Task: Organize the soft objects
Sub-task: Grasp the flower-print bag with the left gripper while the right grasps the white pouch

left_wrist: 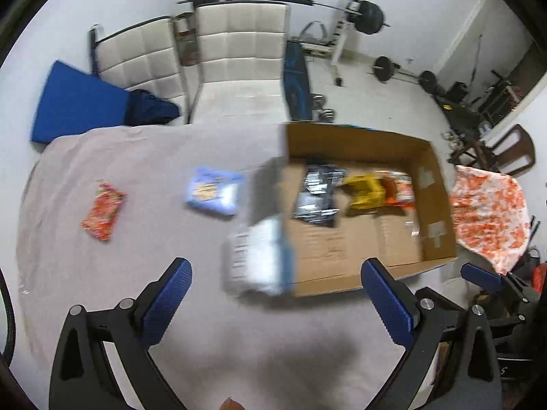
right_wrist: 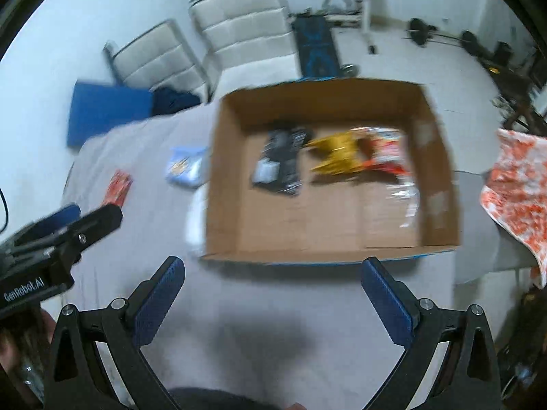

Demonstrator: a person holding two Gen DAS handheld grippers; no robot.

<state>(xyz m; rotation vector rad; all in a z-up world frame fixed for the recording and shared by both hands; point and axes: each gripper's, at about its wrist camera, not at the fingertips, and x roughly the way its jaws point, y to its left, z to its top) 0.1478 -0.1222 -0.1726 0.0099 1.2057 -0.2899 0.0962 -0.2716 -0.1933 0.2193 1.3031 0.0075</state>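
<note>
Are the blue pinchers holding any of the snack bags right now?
No. The left gripper and right gripper are both open with nothing between their fingers.

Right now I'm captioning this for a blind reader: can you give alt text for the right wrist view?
An open cardboard box sits on a grey-covered table, holding a black packet, a yellow packet and an orange-white packet. The right claw hangs open and empty before it. A pale blue packet and a red packet lie outside, left.
</note>
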